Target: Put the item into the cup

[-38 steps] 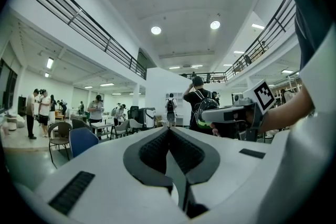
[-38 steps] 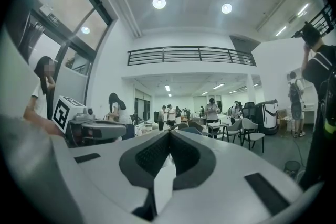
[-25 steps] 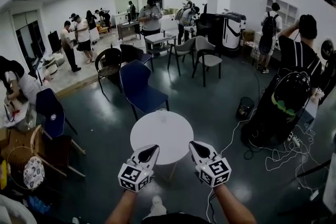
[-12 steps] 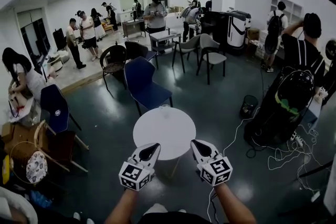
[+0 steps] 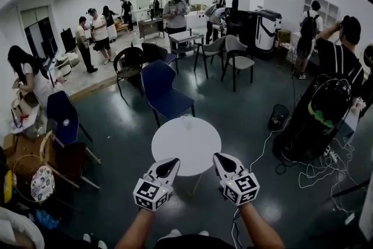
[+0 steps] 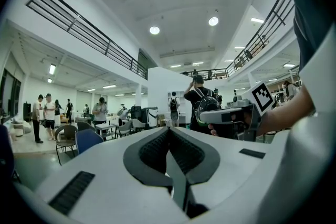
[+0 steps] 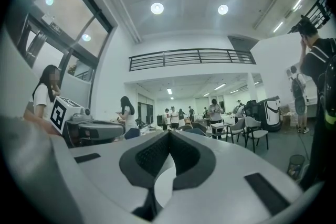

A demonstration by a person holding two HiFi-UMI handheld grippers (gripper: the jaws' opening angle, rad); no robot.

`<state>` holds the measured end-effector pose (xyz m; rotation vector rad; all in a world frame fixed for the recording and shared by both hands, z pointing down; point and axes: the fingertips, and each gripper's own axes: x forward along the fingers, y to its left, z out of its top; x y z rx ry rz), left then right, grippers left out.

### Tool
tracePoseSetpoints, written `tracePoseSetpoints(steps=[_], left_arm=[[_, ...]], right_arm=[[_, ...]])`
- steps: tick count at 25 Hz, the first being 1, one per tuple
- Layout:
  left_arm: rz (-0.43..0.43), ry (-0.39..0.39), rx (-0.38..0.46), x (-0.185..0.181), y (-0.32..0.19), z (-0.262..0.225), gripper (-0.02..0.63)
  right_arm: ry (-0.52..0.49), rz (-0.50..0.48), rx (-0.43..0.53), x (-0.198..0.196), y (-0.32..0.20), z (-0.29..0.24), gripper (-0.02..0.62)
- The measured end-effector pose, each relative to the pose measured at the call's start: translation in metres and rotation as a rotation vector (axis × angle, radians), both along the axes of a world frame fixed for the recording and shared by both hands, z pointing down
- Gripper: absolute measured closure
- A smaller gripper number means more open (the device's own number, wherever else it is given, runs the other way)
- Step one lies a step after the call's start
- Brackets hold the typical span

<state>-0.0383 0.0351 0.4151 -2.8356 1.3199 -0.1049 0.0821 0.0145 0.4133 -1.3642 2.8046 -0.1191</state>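
Both grippers are level, side by side at the near rim of the round white table [image 5: 175,146].
Left gripper [image 5: 169,162]: jaws together, nothing in them.
Right gripper [image 5: 219,158]: same, tips meet, nothing clamped.

Head view only: a small clear thing at the table's far rim, probably the cup [image 5: 186,121]. It's too small to be sure. I can't make out the item in any view.

Gripper views only: each shows the other gripper alongside, plus the balcony railing [image 7: 191,57] overhead.

Edges: blue chair [image 5: 163,93] just beyond the far rim. Cables [image 5: 315,169] trail on the floor to the right, near a black bin [image 5: 278,117].
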Motion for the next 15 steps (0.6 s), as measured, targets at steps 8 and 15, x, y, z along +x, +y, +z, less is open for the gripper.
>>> tracePoseSetpoints(steps=[8,15], left_arm=[[0.016,-0.001,-0.003,-0.018,-0.001,-0.007,0.589],[0.046,0.002,-0.009,-0.033,0.001,-0.009,0.589]], right_arm=[[0.006,0.010,0.004,-0.019,0.001,-0.009,0.578],[0.009,0.037,0.011,-0.034,0.002,-0.016,0.578]])
